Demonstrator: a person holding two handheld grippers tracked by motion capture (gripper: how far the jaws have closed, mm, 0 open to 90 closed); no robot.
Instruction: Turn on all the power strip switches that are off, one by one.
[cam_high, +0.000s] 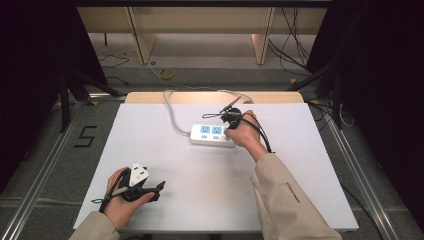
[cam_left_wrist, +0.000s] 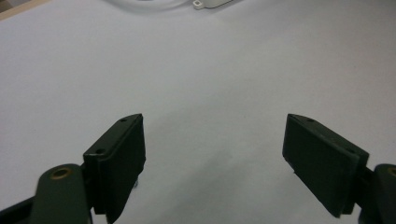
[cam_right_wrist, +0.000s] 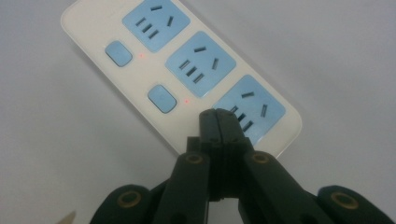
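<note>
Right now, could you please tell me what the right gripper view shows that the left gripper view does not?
Right gripper view alone: the right claw, shut and empty, tips over the white plastic power strip by its third blue socket; two blue switches with small red lights. Left gripper view alone: the left claw, open and empty; one corner of the strip at the top edge. Shared: the white tabletop.

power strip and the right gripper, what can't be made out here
- Third switch of the power strip: in the right gripper view the shut right gripper covers that spot, so pressing or hovering cannot be told.
- Strip's right end: in the high view the person's right hand hides it.
- Cord's far end: too small in the high view.
- Left gripper, open over bare table: its view cuts the strip at the top edge.
</note>
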